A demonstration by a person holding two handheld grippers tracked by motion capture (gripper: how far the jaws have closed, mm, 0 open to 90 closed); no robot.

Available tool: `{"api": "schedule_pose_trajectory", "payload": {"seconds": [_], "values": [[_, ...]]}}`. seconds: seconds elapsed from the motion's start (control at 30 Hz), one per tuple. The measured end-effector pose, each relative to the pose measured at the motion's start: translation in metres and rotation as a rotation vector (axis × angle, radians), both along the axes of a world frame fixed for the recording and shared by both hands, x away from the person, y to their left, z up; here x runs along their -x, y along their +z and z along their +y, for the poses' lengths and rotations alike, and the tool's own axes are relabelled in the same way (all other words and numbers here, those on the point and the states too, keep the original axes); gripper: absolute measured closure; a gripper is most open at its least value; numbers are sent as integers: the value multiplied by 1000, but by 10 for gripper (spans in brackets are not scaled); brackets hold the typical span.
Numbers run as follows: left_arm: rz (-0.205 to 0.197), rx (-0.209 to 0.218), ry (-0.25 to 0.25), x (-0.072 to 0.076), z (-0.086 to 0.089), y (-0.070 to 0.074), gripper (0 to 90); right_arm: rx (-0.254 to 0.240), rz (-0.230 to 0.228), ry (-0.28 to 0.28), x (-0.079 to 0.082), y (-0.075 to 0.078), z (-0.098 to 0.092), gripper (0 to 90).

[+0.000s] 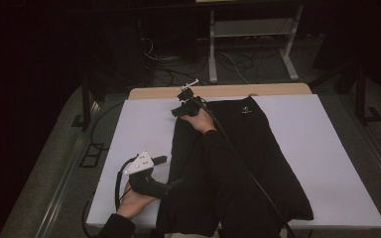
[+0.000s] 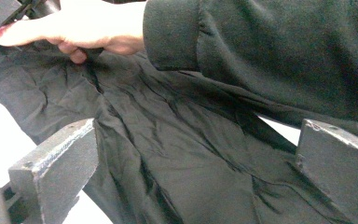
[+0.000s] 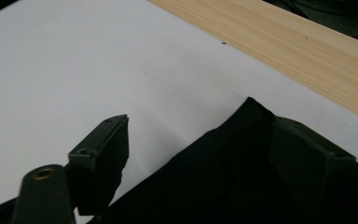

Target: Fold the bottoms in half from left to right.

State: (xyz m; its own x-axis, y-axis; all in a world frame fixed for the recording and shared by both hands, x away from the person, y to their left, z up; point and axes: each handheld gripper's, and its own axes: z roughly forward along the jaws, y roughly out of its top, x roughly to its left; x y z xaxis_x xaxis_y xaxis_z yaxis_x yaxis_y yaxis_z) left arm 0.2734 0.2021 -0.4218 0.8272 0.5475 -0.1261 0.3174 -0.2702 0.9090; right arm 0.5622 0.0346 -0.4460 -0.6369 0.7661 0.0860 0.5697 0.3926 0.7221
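The black garment (image 1: 238, 163) lies lengthwise down the white worktop (image 1: 327, 163). My right gripper (image 1: 184, 105) straddles its far left corner, jaws part-open, not yet pinching. My left gripper (image 1: 166, 173), jaws wide, waits at the near edge.

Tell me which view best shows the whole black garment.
The high view: the black garment lies spread on the white table cover, its outline visible. The left gripper view shows creased fabric close up between its jaws. The right gripper view shows one far corner near the wooden edge.
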Motion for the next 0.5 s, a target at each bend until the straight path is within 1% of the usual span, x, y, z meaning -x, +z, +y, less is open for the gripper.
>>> {"api": "schedule_pose_trajectory", "payload": {"seconds": [0.1,0.2,0.27,0.37,0.43,0.5], "values": [[0,0,-1,0,0,0,0,13,11,-14,0,-2,0,288],[3,3,3,-1,1,0,0,20,26,-13,0,-5,1,329],[3,6,6,-1,1,0,0,34,18,-18,1,-6,2,352],[3,5,5,-1,1,0,0,34,13,-18,1,-6,3,434],[3,3,4,-1,1,0,0,43,6,-21,2,-6,4,481],[3,3,4,-1,1,0,0,46,1,-25,3,-6,4,548]]}}
